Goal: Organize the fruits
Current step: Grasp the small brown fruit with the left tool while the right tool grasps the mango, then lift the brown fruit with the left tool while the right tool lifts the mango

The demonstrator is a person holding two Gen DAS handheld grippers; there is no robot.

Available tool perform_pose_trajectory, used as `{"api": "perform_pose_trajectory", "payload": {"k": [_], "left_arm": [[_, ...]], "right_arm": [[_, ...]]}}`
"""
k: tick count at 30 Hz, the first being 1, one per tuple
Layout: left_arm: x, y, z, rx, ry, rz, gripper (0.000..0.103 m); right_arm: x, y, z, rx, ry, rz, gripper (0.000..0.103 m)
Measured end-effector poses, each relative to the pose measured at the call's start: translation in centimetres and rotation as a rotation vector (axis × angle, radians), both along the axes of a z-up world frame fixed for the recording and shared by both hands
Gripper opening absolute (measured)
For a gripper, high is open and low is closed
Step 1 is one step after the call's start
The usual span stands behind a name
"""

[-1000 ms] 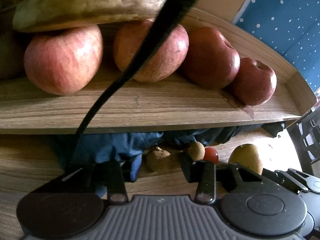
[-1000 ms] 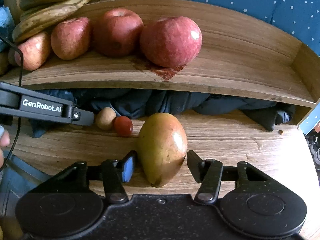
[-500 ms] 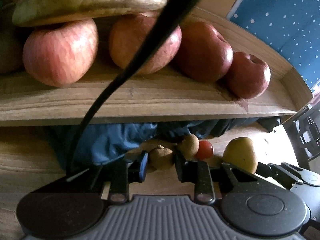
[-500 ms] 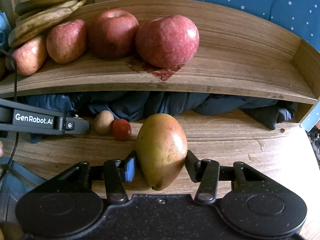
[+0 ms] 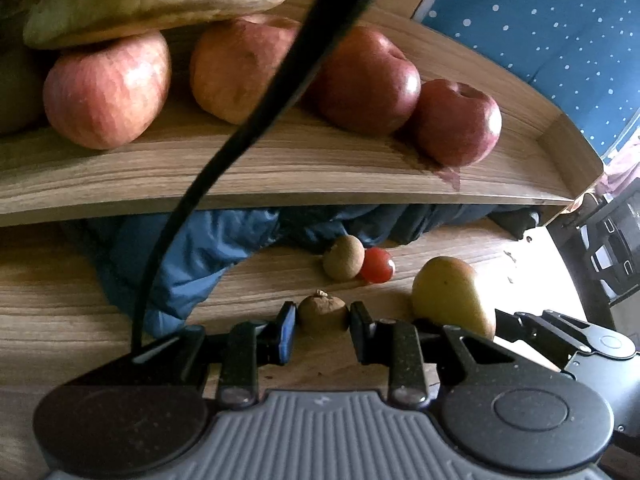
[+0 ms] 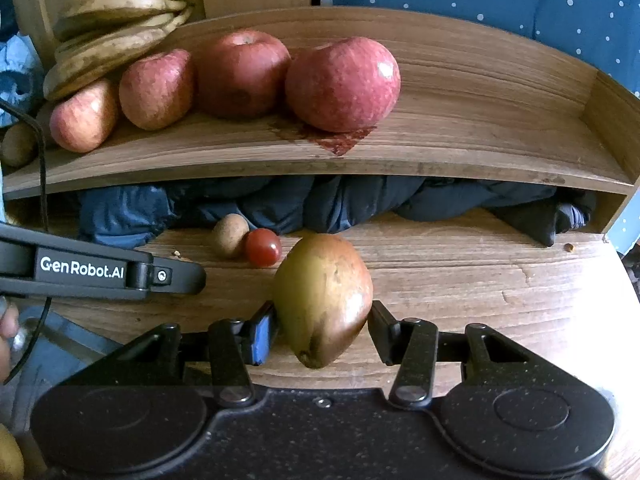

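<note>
Since a second ago your left tongs [image 5: 323,322] have narrowed around the small brown fruit [image 5: 322,313] on the table [image 5: 60,312], fingers beside it, contact unclear. Your right tongs [image 6: 322,330] have closed onto the mango [image 6: 322,296], both fingers touching its sides, near the tomato [image 6: 263,247].

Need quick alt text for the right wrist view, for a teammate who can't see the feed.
The right gripper closes around a mango lying on the wooden table. Behind it sit a cherry tomato and a small brown fruit; four red apples and bananas fill the shelf above.
</note>
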State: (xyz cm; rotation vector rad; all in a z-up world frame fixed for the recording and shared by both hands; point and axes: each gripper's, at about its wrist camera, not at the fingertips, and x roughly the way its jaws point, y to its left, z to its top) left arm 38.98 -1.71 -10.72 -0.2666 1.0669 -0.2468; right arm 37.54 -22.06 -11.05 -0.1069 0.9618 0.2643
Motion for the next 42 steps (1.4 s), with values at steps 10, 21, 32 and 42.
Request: {"api": "perform_pose_trajectory", "payload": {"k": [10, 21, 32, 42], "left_arm": [[-0.2, 0.2, 0.1, 0.004, 0.001, 0.011, 0.031], [-0.2, 0.1, 0.2, 0.005, 0.0, 0.016, 0.031], [-1.6, 0.1, 1.4, 0.011, -0.034, 0.027, 0.031], [-4.5, 0.0, 3.0, 0.016, -0.074, 0.019, 0.031]], "right_arm": [[0.5, 0.1, -0.2, -0.001, 0.012, -0.007, 0.054], [0.9, 0.0, -0.8, 0.031, -0.011, -0.009, 0.054], [-1.0, -0.3, 0.9, 0.097, -0.063, 0.029, 0.054], [-4.6, -1.1, 2.9, 0.136, -0.087, 0.07, 0.054]]}}
